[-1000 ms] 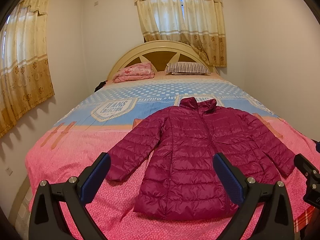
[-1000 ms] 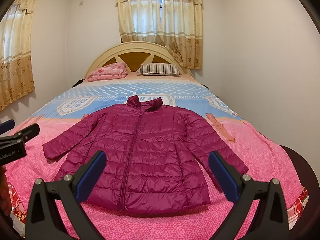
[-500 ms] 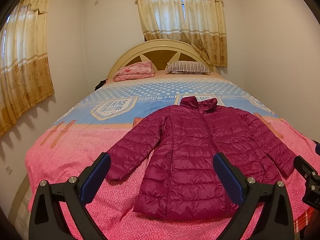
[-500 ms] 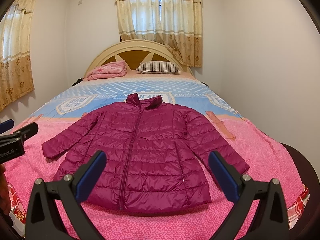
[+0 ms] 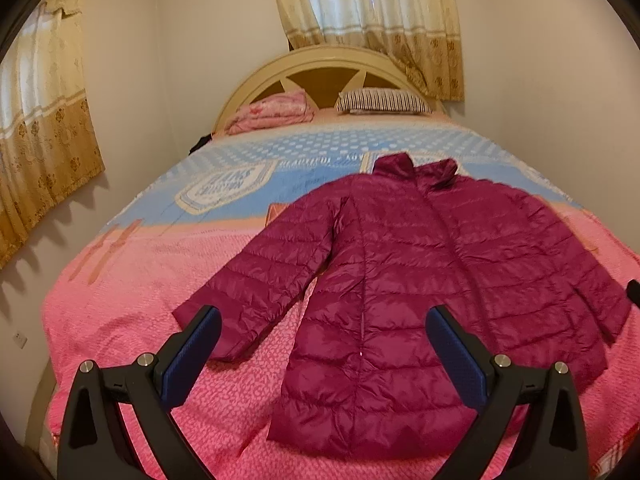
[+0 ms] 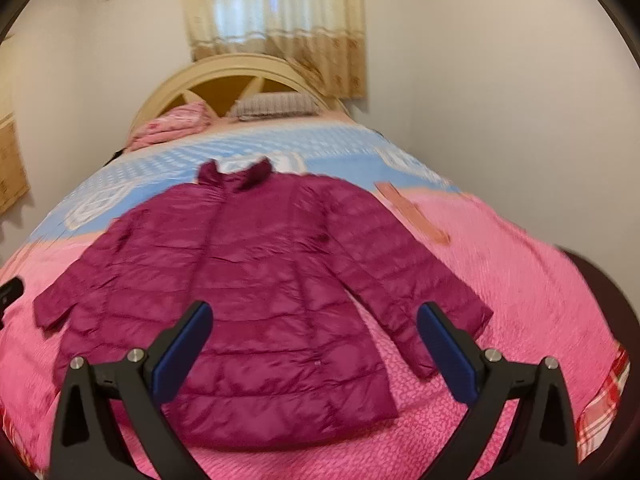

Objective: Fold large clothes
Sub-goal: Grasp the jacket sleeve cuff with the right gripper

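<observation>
Jaws: the left gripper (image 5: 322, 346) is holding its two black fingers with blue pads (image 5: 192, 354) spread wide, nothing between them; the right gripper (image 6: 314, 342) is likewise standing spread wide and gripping nothing. Both are hovering over the near end of the bed, apart from the garment.

Large bed with pink, peach and pale blue printed cover (image 5: 132, 312): filling most of both views, running from the near edge to the far wall.

Arched cream wooden headboard with brown panels (image 5: 320, 68): standing at the far end of the bed.

Cream and gold patterned curtains (image 5: 372, 12): hanging on the far wall above the headboard; a second set is hanging on the left wall.

Magenta quilted puffer jacket (image 5: 420, 280) (image 6: 248, 280): lying flat and front up on the pink near part of the cover, zipped, collar pointing far, hem near, both sleeves angling outward and toward the near edge. The left sleeve cuff is lying just beyond the left gripper's left finger in the left wrist view.

Striped pillow (image 5: 382, 101): resting far right, against the headboard.

Folded pink floral blanket (image 5: 272, 114): resting far left, beside the pillow.
</observation>
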The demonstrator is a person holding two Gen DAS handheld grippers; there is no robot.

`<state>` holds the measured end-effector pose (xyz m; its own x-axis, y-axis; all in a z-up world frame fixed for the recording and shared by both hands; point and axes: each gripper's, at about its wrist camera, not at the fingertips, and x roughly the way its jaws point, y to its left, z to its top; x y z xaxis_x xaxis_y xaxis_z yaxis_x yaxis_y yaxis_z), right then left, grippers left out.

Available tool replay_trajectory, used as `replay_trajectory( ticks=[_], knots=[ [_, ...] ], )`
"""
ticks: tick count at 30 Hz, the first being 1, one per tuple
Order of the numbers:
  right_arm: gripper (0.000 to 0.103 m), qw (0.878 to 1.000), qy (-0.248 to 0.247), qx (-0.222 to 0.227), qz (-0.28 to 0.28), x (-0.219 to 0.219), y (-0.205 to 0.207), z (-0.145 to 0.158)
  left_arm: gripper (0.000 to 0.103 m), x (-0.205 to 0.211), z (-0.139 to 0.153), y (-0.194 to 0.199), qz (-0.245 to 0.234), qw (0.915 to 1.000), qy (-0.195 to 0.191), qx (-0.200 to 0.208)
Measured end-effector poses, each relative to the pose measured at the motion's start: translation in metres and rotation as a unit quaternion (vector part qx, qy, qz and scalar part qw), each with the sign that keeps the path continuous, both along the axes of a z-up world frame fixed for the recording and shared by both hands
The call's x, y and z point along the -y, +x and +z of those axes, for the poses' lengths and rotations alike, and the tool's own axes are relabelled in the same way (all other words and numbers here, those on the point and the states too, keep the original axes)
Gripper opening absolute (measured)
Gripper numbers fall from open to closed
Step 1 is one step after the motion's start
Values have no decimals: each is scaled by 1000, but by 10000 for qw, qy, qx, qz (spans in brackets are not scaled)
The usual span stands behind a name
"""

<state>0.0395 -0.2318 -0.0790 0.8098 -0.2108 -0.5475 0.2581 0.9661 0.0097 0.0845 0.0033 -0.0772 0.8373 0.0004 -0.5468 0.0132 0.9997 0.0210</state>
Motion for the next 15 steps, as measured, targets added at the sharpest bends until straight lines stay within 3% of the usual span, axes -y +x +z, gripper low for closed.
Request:
replay_trajectory(
  ticks=[6, 15],
  knots=[
    [103, 9985, 91, -328, -422, 41, 29, -23, 102, 9, -28, 44, -24, 9987, 222, -448],
    [103, 9893, 457, -649, -1227, 123, 49, -50, 102, 28, -54, 105, -118, 9955, 567, -745]
  ],
)
